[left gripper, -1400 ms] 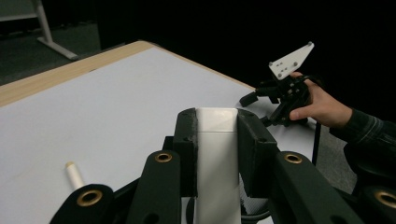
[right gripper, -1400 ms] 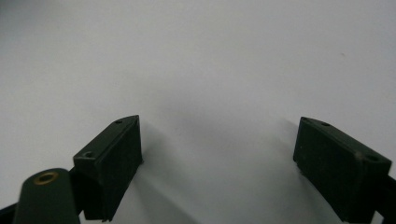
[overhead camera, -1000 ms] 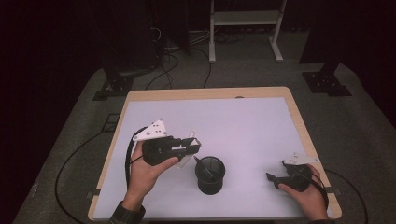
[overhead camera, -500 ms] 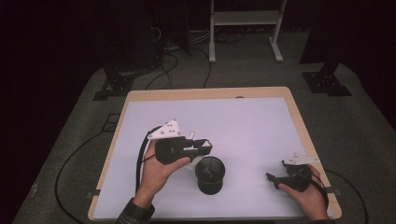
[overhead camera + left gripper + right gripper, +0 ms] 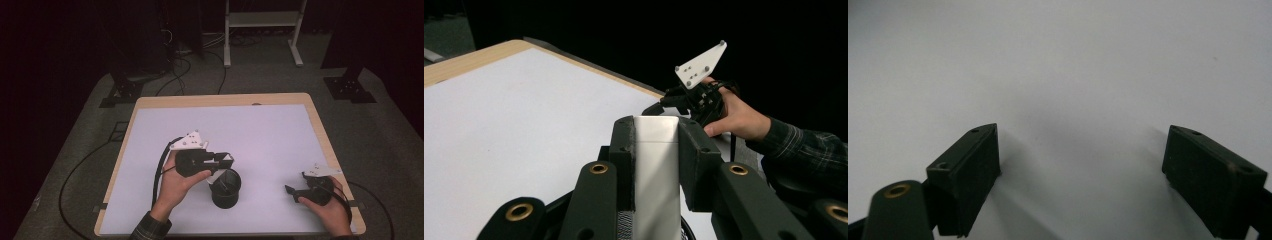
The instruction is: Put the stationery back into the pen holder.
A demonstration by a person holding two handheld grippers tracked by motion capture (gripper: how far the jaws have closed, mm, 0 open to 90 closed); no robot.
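Room: we see a dark room around a wood-edged table (image 5: 320,125) topped with a white sheet (image 5: 260,135); cables trail over the grey floor (image 5: 75,150) behind it, near a white rack (image 5: 262,20).

Left gripper: we see the left gripper (image 5: 222,162) held in the person's left hand (image 5: 177,182), its jaws closed on a white block (image 5: 656,165).

White block: in the left gripper view it stands upright between the two black pads (image 5: 624,160), which press on its two sides; its top edge reaches about level with the pad tips.

Black cup: a black mesh pen cup (image 5: 226,187) stands upright on the sheet, directly below and in front of the left gripper's jaws; in the high view the block's lower end is at the cup's rim, and we cannot tell whether it touches. In the left gripper view a bit of mesh (image 5: 624,227) shows beneath the block.

Right gripper: the right gripper (image 5: 295,190) rests low over the sheet in the right hand (image 5: 327,207), well to the right of the cup. In its own view the jaws stand wide apart with only bare white sheet between them.

Seen across: from the left gripper, the right hand and its gripper (image 5: 696,100) lie ahead and to the right, with a plaid sleeve (image 5: 804,150) behind.
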